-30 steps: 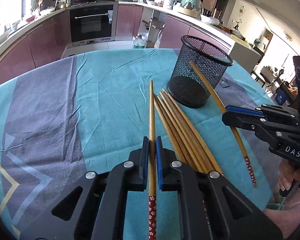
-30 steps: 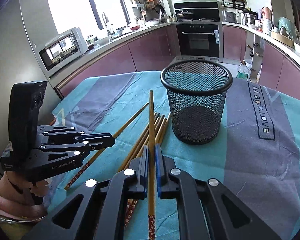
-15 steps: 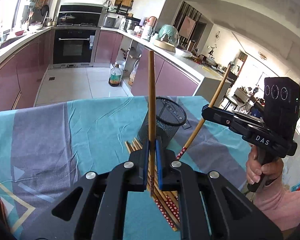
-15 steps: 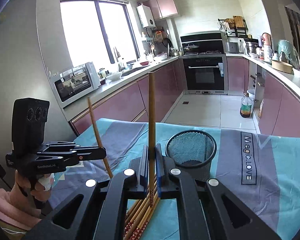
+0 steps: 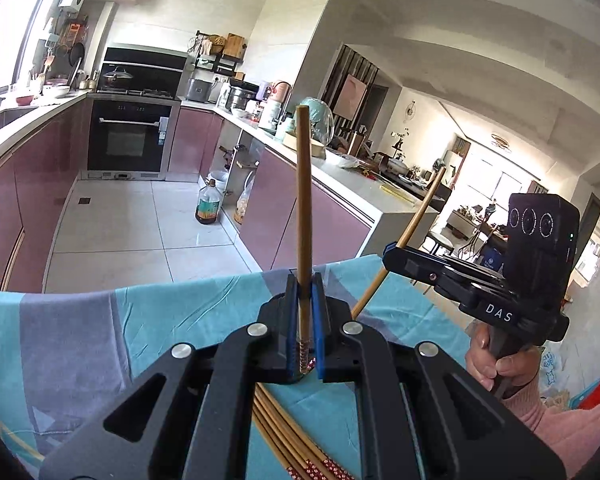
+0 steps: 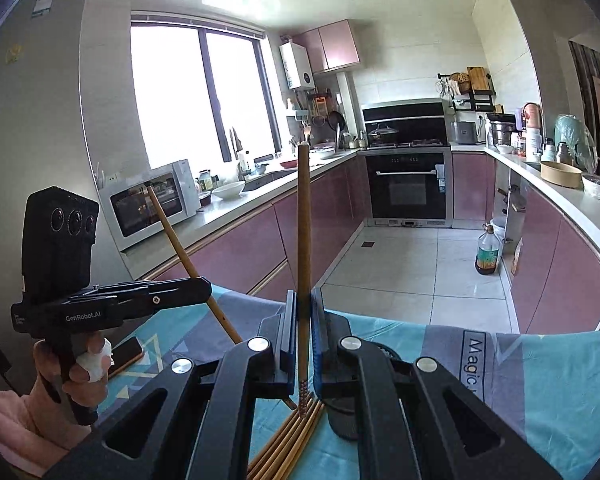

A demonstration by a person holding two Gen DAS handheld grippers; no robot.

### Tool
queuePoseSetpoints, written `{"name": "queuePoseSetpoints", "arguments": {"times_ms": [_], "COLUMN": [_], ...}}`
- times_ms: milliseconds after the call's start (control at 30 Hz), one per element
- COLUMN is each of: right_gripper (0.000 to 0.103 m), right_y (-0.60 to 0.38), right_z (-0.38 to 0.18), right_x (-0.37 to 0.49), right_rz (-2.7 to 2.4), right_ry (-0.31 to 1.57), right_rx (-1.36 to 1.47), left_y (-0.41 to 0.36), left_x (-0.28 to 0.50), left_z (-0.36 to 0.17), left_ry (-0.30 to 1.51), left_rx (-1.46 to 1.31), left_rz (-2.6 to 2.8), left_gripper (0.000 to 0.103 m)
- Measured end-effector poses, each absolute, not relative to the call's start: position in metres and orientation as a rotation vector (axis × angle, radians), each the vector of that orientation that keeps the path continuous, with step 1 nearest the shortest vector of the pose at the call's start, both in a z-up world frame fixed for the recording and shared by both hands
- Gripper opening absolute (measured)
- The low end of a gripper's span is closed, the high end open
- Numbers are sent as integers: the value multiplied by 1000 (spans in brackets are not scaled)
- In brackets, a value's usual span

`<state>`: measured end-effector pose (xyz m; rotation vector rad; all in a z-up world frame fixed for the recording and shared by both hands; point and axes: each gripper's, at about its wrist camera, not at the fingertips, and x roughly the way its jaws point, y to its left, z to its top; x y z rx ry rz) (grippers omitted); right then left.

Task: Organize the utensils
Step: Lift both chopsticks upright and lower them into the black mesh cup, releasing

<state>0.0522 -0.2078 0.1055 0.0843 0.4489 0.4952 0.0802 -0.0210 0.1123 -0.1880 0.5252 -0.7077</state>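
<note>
Your left gripper (image 5: 303, 328) and right gripper (image 6: 303, 340) each clamp one slim brown wooden chopstick (image 5: 302, 208) (image 6: 303, 248) near its patterned end, upright above the tabletop (image 5: 100, 328). They look light, stiff and smooth, so low grips may let them pivot.

Left gripper (image 5: 304, 320): clamped on an upright chopstick (image 5: 302, 200) — patterned end down.
Right gripper (image 5: 396, 254): right of that chopstick, pinching a tilted chopstick (image 5: 414, 226).
Loose chopsticks (image 5: 288, 436): on the tablecloth (image 5: 140, 320) — below the upright chopstick.
</note>
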Motion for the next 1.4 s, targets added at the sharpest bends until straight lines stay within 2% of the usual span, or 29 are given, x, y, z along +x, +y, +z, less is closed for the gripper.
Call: {"name": "queuePoseSetpoints", "arguments": {"times_ms": [333,733,1033,1067,1133,1267,1400], "right_gripper": [5,5,9,11,23,28,29], "right_y": [-222,-208,-204,-205,-208,-211,-213], "right_z": [113,49,43,43,43,47,55], "right_x": [80,130,145,146,145,135,113], "right_rz": [407,401,367,356,345,339,358], "right_ry": [423,699,736,730,721,676,630], "right_rx": [41,11,13,19,39,51,62], "left_y": [-67,-111,-118,-115,-112,-98,-81], "left_x": [112,149,176,180,182,172,150], "left_z": [133,73,47,43,40,39,41], "left_ry": [541,736,786,785,783,737,674], "left_rx": [-80,41,42,37,25,18,19], "left_rz": [-715,-722,-687,-681,-672,-609,-563], "left_gripper": [7,7,10,12,17,32,45]}}
